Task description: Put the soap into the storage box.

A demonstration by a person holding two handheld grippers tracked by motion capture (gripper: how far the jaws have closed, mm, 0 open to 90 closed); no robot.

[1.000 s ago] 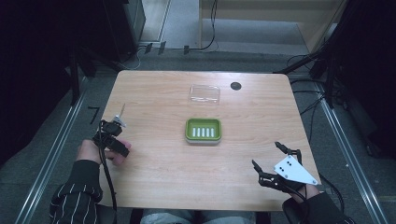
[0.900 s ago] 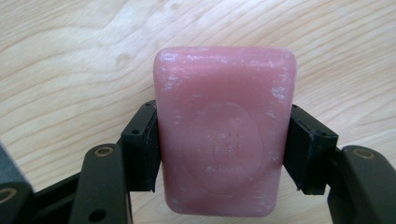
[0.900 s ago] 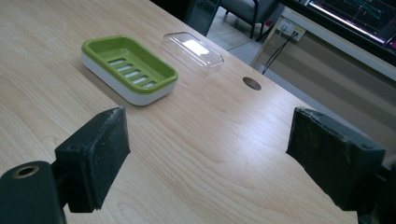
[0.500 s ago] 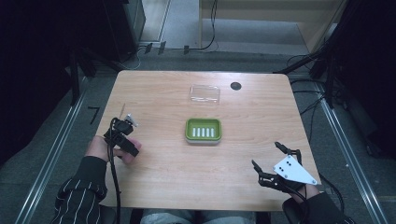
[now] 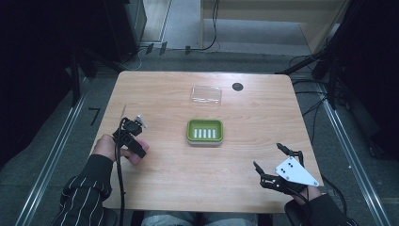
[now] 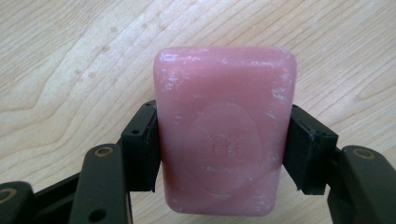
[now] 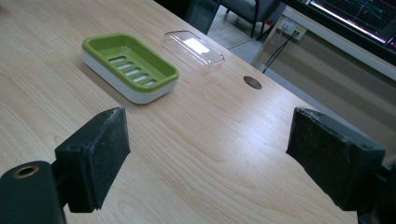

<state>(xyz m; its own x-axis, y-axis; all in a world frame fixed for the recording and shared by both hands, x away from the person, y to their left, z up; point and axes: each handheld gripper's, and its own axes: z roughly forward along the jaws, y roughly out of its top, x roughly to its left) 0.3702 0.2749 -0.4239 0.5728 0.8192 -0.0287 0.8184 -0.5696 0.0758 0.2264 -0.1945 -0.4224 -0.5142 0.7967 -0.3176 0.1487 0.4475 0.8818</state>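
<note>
so the wooden table (image 5: 179,188) is the biggest thing, seen from above. at its six o'clock edge the person sits, a striped sleeve (image 5: 82,197) coming in at seven o'clock. near the table's centre sits a green soap dish (image 5: 204,132) with slots in its floor, empty. toward twelve o'clock from the dish, well apart, lies a clear plastic lid (image 5: 206,94), and at about one o'clock from the dish a small dark hole (image 5: 237,86) in the tabletop. the right gripper (image 5: 273,162), at five o'clock, has its jaws spread wide with nothing between them. the left gripper (image 6: 224,140), at nine o'clock, is clamped on a pink soap bar (image 6: 224,135), pads pressed to its two long sides.
</note>
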